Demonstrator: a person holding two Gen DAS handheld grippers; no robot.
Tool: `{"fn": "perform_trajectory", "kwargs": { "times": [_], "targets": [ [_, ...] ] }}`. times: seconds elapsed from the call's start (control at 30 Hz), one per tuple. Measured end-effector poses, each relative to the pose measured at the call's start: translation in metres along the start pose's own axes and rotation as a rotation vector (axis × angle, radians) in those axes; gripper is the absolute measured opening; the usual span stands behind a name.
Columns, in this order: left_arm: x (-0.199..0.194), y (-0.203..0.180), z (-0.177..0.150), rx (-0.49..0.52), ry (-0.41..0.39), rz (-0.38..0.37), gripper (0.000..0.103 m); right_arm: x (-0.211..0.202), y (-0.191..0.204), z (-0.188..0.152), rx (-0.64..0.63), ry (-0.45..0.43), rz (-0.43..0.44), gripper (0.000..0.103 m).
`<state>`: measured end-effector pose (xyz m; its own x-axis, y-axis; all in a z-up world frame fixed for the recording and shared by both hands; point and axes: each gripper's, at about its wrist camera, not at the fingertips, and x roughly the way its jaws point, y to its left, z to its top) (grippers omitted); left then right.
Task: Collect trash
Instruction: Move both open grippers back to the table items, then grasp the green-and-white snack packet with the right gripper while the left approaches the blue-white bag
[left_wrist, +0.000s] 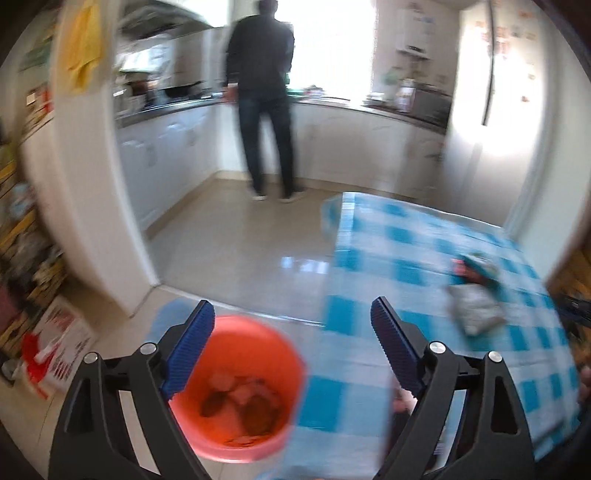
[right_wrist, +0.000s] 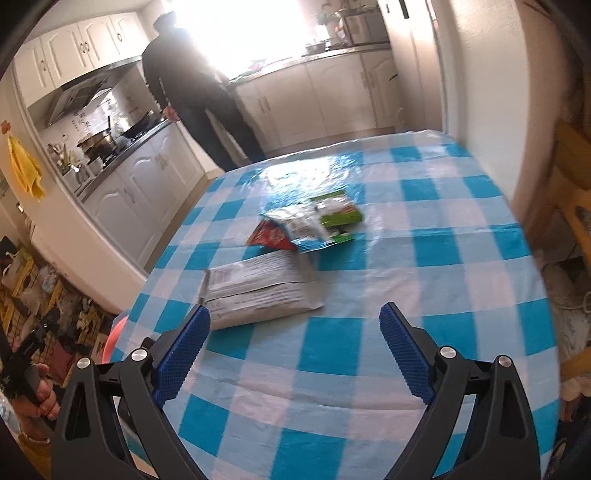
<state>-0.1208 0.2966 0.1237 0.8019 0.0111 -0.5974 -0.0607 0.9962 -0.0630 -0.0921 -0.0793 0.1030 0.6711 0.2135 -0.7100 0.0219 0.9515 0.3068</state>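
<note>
Hovering wide open and empty, the left claw (left_wrist: 291, 350) sits above the orange bin (left_wrist: 236, 391) beside the table (right_wrist: 332, 347), where scraps already lie. The right claw (right_wrist: 295, 354), equally spread and holding nothing, faces the grey packet (right_wrist: 255, 291) and coloured wrappers (right_wrist: 310, 225) on the table, probably lining up to grab the packet.

Glossy plastic tablecloth (right_wrist: 369, 354), ribbed blue jaws, crinkled foil wrappers (right_wrist: 314, 225)
</note>
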Motion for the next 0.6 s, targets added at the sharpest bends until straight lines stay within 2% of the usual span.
{"fn": "perform_trajectory", "kwargs": {
  "times": [0.17, 0.3, 0.43, 0.6],
  "targets": [
    [0.010, -0.061, 0.003, 0.091, 0.025, -0.162, 0.089, 0.001, -0.016, 0.011, 0.009, -0.012, -0.015, 0.092],
    [0.027, -0.098, 0.003, 0.127, 0.067, -0.244, 0.089, 0.024, -0.024, 0.024, -0.010, -0.003, -0.020, 0.092],
    [0.046, -0.132, 0.003, 0.182, 0.113, -0.277, 0.089, 0.059, -0.029, 0.040, -0.035, 0.022, -0.026, 0.092],
    [0.065, -0.161, 0.007, 0.198, 0.153, -0.311, 0.089, 0.098, -0.035, 0.066, -0.069, 0.033, -0.026, 0.092]
  ]
}}
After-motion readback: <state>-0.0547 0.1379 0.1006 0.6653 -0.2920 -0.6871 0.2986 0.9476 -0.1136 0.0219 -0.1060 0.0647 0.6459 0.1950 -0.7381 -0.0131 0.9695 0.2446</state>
